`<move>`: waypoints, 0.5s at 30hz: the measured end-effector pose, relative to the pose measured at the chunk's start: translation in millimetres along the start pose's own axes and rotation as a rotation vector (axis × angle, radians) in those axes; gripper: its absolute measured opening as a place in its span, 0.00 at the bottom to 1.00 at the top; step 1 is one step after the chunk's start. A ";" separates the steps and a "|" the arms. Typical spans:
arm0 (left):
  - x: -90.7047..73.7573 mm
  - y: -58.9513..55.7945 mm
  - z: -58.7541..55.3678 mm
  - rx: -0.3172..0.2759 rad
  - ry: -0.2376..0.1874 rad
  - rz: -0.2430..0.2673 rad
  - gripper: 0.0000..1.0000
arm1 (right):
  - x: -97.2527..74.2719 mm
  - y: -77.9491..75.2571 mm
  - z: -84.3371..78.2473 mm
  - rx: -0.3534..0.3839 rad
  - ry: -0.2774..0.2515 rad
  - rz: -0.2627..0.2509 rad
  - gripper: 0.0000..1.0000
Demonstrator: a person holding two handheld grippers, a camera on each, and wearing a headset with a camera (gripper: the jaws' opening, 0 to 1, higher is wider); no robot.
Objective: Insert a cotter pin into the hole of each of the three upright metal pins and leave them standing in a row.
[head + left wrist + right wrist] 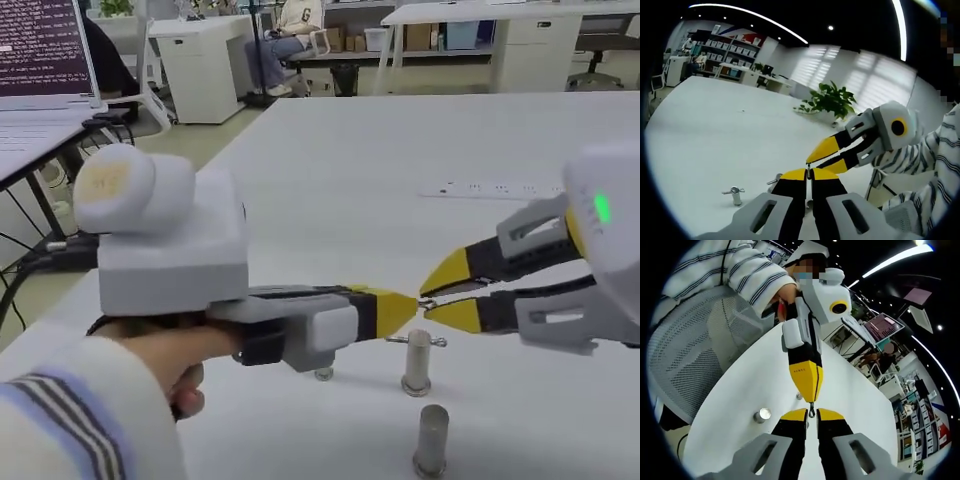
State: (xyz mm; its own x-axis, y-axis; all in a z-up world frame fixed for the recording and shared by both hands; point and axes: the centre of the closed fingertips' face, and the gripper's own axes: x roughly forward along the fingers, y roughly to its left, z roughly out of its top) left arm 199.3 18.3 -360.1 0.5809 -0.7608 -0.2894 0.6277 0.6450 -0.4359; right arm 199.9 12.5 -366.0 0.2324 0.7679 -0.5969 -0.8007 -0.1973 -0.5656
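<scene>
wide white table point(330, 170), open ahead and to the right, its left edge well off from the work: ample room for either hand. left gripper point(408, 308) pressed shut on the cotter pin point(811, 412), right gripper point(430, 299) narrowly spread about its loop, tip to tip in the air above the row. close firmly on the loop before any release, then line the legs with the hole of the nearest metal pin point(432, 440), seemingly unfitted, steering clear of the fitted metal pin point(416, 372) just behind.
</scene>
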 end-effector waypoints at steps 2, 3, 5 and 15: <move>-0.9 -1.0 -1.6 0.037 0.014 -0.005 0.00 | 1.8 4.5 -0.6 0.114 -0.037 0.029 0.10; -1.3 -0.6 -1.6 0.063 0.017 -0.002 0.00 | 1.9 5.4 0.1 0.146 -0.058 0.041 0.11; -2.2 -1.3 -3.7 0.129 0.037 -0.004 0.00 | 1.5 7.0 -3.7 0.206 -0.063 0.064 0.12; -0.7 -13.8 -17.2 0.398 0.104 -0.052 0.00 | 6.4 21.2 -8.4 0.352 -0.107 0.147 0.11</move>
State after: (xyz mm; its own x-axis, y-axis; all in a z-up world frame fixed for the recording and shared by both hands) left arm 181.4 8.7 -368.5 0.5004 -0.7834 -0.3686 0.8181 0.5673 -0.0949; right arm 189.0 8.1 -386.6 0.0573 0.8099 -0.5837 -0.9659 -0.1029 -0.2376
